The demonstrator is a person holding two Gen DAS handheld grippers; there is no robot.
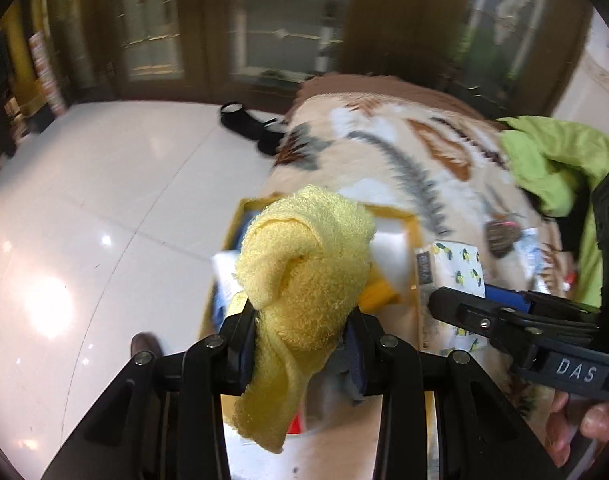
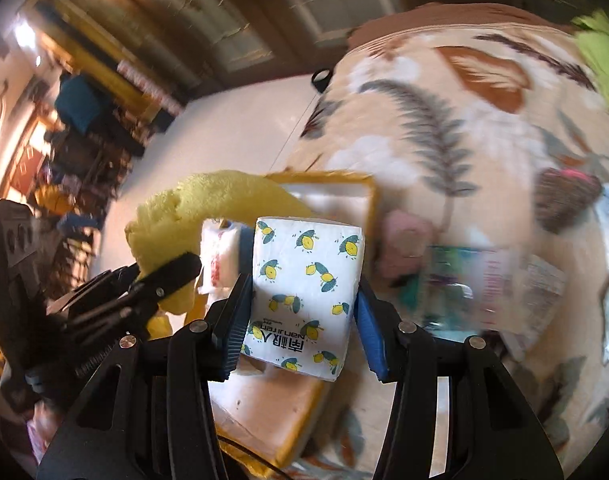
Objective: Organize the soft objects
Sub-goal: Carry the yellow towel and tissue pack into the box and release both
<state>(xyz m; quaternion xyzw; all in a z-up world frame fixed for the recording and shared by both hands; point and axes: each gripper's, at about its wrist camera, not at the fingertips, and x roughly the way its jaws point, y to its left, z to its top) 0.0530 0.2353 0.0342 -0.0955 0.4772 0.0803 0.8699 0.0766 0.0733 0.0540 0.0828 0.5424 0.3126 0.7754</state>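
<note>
My left gripper [image 1: 300,340] is shut on a yellow terry towel [image 1: 304,256], bunched and hanging from the jaws above a yellow-rimmed box [image 1: 410,224] at the bed's edge. My right gripper [image 2: 300,304] is shut on a white tissue pack with lemon print [image 2: 304,280], held above the same box [image 2: 368,196]. The towel [image 2: 208,204] and the left gripper [image 2: 164,276] show at the left of the right wrist view. The tissue pack [image 1: 460,272] and the right gripper [image 1: 460,304] show at the right of the left wrist view.
The box sits on a bed with a beige leaf-print blanket [image 1: 384,148]. A green cloth [image 1: 552,160] lies at the far right. A brown pouch [image 2: 564,196], a pink item [image 2: 404,240] and packets [image 2: 504,280] lie on the blanket. White tile floor [image 1: 104,200] and black shoes [image 1: 248,124] are at the left.
</note>
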